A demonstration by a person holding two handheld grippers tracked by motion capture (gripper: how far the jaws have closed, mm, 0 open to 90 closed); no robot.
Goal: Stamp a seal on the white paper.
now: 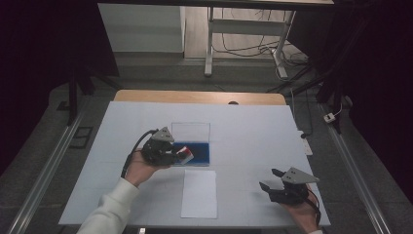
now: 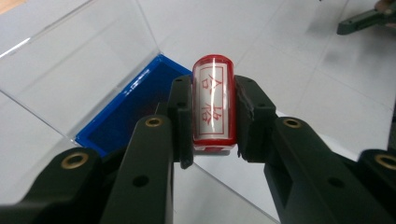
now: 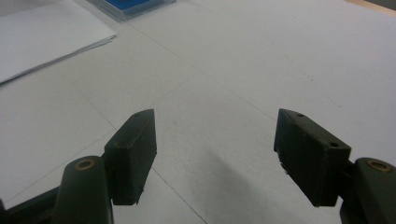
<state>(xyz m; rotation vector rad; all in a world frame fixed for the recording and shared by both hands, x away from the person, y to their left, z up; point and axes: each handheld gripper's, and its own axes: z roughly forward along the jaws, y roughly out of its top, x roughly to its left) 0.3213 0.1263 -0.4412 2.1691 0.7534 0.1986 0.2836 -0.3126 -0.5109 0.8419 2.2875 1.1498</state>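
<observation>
The left gripper (image 1: 176, 155) was a black block topped by a grey three-cornered plate, with a dark cable curving back from it along the wrist. Up close its arms were matte black plastic, angular, set with brass-ringed pivot holes and small plain screw holes, ending in flat rectangular pads. The right gripper (image 1: 271, 179) matched it: black body, grey triangular plate, thin cables behind, blocky black pads with brass-ringed pivots. The left forearm wore a white long sleeve (image 1: 111, 207).

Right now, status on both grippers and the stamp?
Left gripper shut on the stamp, over the blue ink pad. Right gripper open, empty, above the table. Paper sheet unobstructed.
</observation>
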